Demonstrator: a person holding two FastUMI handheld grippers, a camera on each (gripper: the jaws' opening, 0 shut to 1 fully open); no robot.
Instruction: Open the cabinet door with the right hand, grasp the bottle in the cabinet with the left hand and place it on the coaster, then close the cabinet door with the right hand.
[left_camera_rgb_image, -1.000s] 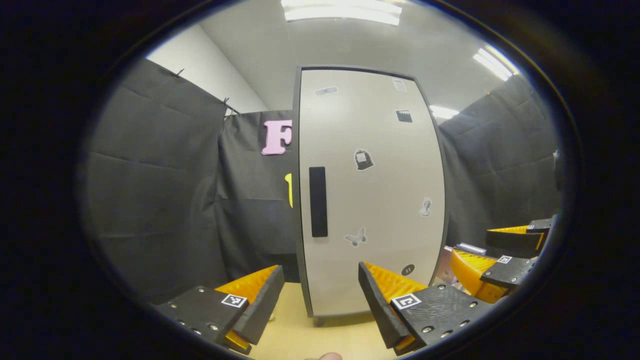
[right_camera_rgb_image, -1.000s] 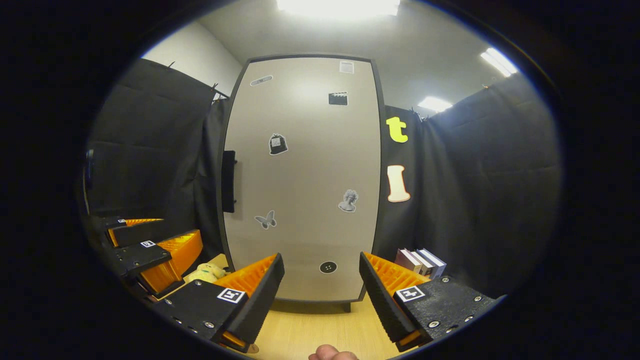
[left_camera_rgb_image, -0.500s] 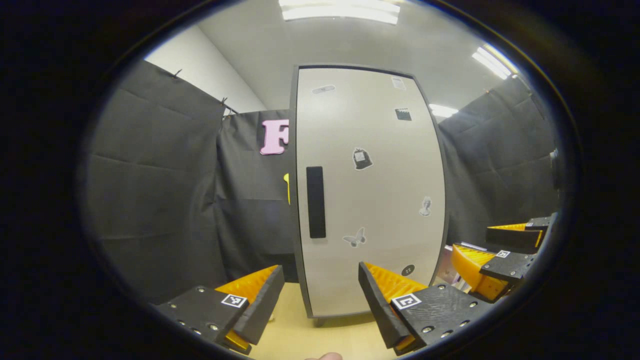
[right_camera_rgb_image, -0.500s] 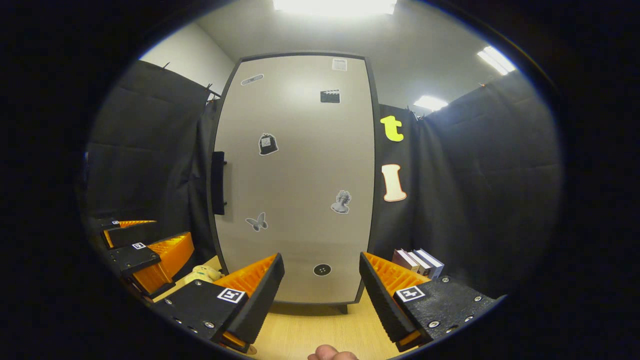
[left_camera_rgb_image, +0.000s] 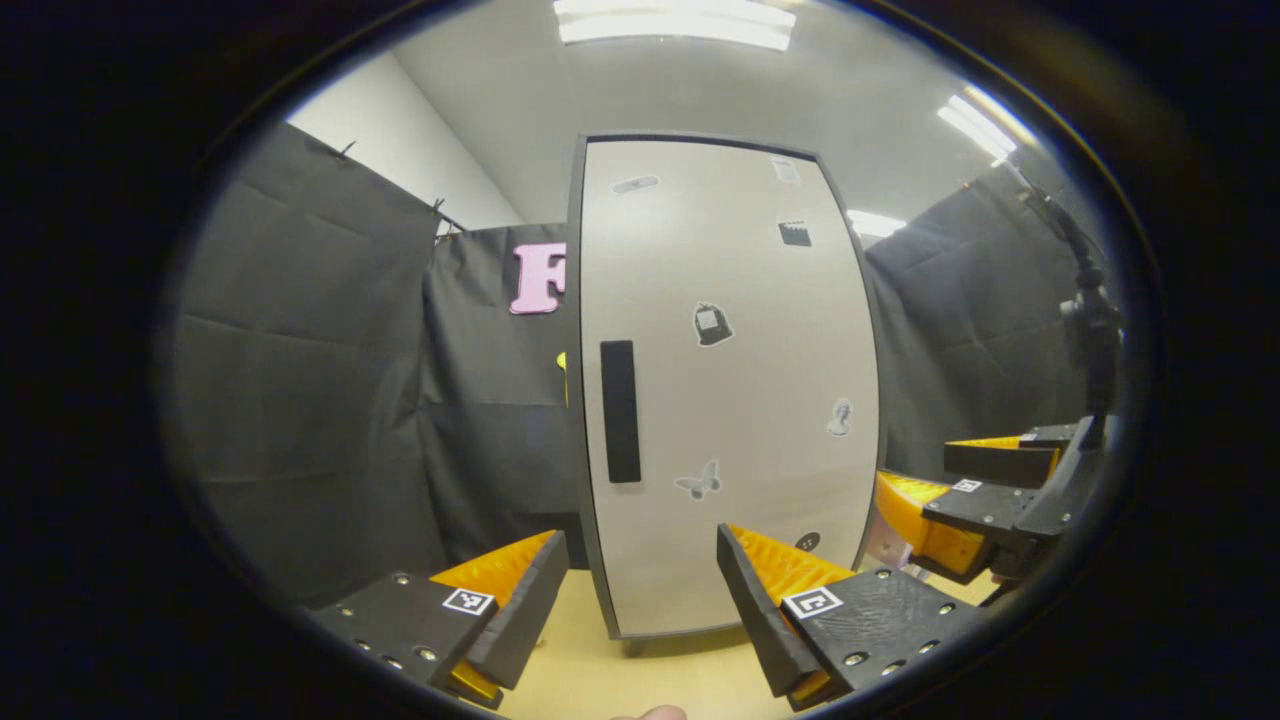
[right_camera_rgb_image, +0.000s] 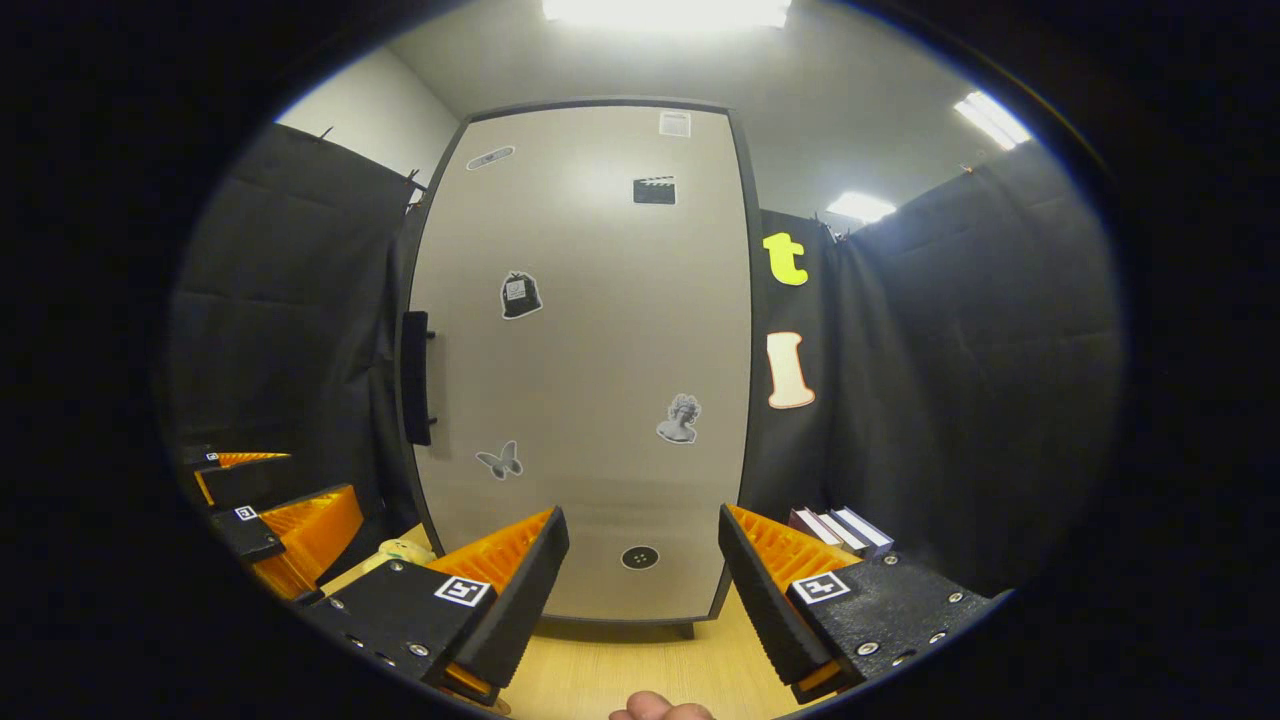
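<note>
Both grippers' fingers spread, empty; cabinet door (right_camera_rgb_image: 590, 350) closed, stickers unreadable.

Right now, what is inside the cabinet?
It cannot be seen: the cabinet door is shut and covers the inside, so no bottle shows. Outside, books stand to its right and a soft toy lies at its left.

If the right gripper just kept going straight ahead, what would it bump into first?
Probably the closed cabinet door. The right gripper is open and points at the door's lower part, near a small round black sticker, with nothing between its fingers. The black handle sits off to the left, so it would likely miss that.
</note>
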